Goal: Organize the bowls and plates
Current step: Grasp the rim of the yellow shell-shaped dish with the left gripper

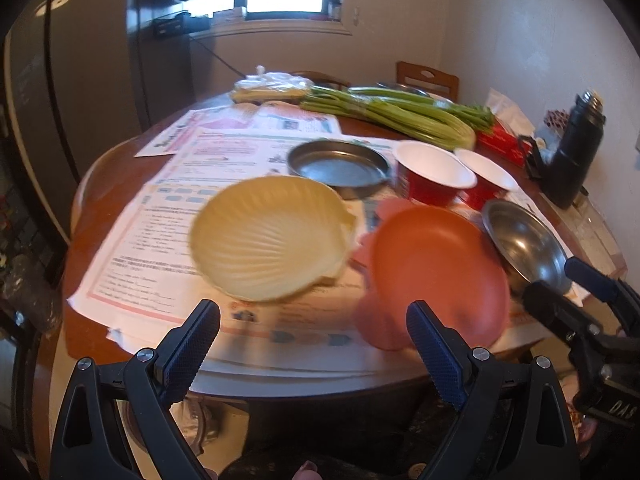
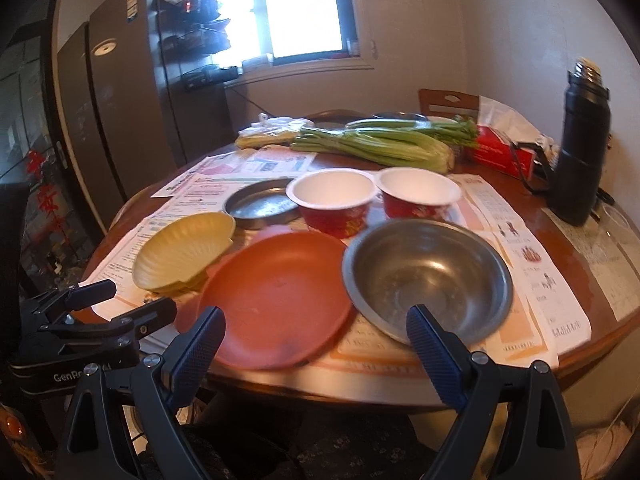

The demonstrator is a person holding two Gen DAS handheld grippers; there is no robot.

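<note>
Two red paper bowls [image 2: 334, 204], white inside.

Daylight is admitted through an overexposed window [image 2: 296, 8] at the back. Both views are softened by motion blur, and strong fisheye bending with dark corners is seen.

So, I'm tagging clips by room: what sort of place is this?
Probably a home dining corner: a round wooden table covered with paper sheets, a wooden chair against the wall, and a bundle of green celery.
</note>
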